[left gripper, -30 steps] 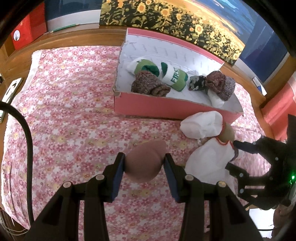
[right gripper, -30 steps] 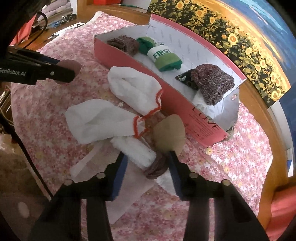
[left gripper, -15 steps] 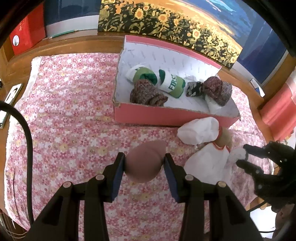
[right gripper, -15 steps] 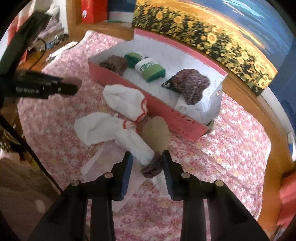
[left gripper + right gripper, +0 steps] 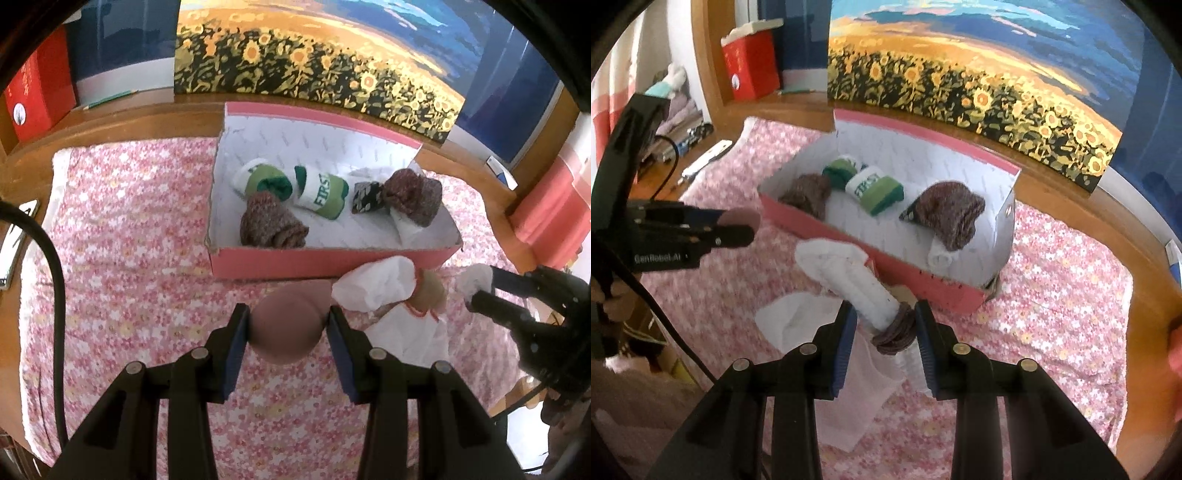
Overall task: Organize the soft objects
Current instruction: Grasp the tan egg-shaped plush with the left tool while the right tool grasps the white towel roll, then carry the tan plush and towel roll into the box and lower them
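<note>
The left tool (image 5: 286, 325) squeezes a pink sock ball (image 5: 286, 325) just in front of the pink box (image 5: 332, 262). The right tool (image 5: 882, 326) pinches a white sock roll (image 5: 864, 291), its long side pointing toward the box.

Both wrist fisheyes look forward and down along their own claws toward the pink box (image 5: 332, 258) and sunflower painting (image 5: 314, 62), left view close from its front, right view from its right end, each catching the other claw.
</note>
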A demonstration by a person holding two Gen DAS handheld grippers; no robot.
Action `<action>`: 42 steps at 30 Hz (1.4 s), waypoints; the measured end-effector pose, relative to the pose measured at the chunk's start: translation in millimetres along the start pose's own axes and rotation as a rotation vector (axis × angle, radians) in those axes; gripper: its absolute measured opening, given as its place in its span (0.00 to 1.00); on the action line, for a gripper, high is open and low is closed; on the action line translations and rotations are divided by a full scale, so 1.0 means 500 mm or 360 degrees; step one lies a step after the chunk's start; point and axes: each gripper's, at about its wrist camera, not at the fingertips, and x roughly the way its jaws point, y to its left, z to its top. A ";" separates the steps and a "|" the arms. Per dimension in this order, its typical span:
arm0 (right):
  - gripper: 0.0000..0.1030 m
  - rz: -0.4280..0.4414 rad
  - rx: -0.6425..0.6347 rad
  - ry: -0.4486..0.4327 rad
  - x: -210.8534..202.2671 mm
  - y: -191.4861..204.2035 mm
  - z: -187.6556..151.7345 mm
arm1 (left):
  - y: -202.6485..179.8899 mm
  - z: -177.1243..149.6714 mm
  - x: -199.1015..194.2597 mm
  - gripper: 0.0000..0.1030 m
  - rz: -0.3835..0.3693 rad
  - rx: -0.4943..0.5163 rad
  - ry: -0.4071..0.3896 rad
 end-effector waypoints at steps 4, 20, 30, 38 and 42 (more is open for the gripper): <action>0.32 0.0003 0.0024 -0.0044 -0.003 0.002 0.022 | -0.001 0.016 -0.008 0.44 0.0003 0.0023 -0.0029; 0.32 -0.0027 0.0021 -0.0113 0.016 0.011 0.100 | -0.014 0.092 -0.006 0.44 0.0000 0.0113 -0.0101; 0.32 -0.0009 0.0091 -0.0096 0.065 -0.016 0.137 | -0.032 0.128 0.027 0.44 -0.0036 0.0160 -0.0087; 0.32 0.0014 0.0110 -0.0046 0.113 -0.029 0.151 | -0.041 0.148 0.062 0.44 -0.0045 0.0189 -0.0050; 0.32 0.0018 0.0137 -0.0014 0.136 -0.041 0.153 | -0.042 0.154 0.078 0.44 -0.0051 0.0190 -0.0027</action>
